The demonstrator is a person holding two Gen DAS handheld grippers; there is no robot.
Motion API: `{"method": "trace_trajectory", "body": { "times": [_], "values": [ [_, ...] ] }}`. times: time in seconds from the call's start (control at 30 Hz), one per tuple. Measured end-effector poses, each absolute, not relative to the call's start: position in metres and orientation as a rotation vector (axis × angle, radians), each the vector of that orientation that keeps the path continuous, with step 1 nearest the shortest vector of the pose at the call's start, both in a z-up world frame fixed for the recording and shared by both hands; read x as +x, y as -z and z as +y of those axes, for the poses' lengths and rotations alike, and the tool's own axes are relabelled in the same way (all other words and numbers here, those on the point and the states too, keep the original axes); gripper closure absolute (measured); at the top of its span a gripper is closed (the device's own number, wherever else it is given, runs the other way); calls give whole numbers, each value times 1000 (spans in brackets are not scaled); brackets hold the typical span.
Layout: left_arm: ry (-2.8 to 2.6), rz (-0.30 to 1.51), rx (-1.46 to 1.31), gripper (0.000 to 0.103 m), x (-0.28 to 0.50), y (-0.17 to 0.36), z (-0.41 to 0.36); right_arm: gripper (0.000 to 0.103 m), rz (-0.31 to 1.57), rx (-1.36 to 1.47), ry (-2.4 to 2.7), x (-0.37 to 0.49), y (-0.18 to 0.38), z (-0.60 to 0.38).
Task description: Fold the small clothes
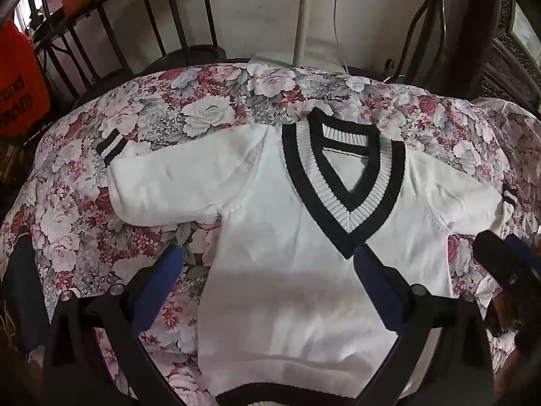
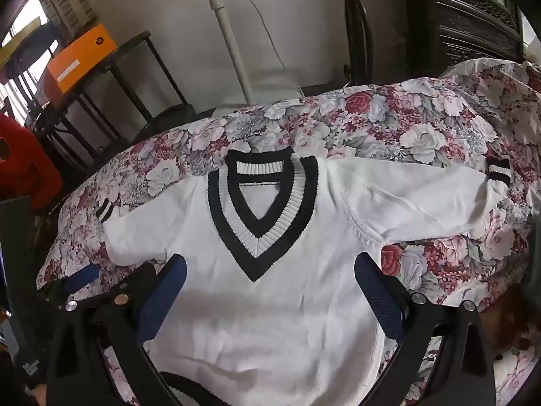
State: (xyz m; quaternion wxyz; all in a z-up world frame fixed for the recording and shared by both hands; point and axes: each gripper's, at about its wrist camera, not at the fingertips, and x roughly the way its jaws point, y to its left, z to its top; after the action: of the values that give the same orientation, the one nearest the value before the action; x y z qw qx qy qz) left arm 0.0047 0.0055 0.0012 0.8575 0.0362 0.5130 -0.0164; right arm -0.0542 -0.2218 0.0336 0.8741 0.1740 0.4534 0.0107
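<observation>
Floral cloth [image 2: 422,128]; only right wrist shows orange box [image 2: 81,57].

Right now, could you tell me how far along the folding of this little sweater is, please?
Done: the white sweater lies spread flat, face up, on the flowered cloth, both sleeves out. In hand: nothing; the left hand-held gripper and right hand-held gripper hover open above its body. Left: every fold, sleeves first.

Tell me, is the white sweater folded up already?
No, the white sweater lies flat on the flowery cloth with both sleeves spread out sideways.
</observation>
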Motion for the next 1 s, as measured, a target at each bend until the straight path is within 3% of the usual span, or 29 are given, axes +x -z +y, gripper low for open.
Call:
{"method": "trace_trajectory", "body": {
  "times": [1.0],
  "values": [
    [24, 1079, 96, 5, 2, 5, 5, 3, 971, 383, -16, -54, -27, -231]
  ]
}}
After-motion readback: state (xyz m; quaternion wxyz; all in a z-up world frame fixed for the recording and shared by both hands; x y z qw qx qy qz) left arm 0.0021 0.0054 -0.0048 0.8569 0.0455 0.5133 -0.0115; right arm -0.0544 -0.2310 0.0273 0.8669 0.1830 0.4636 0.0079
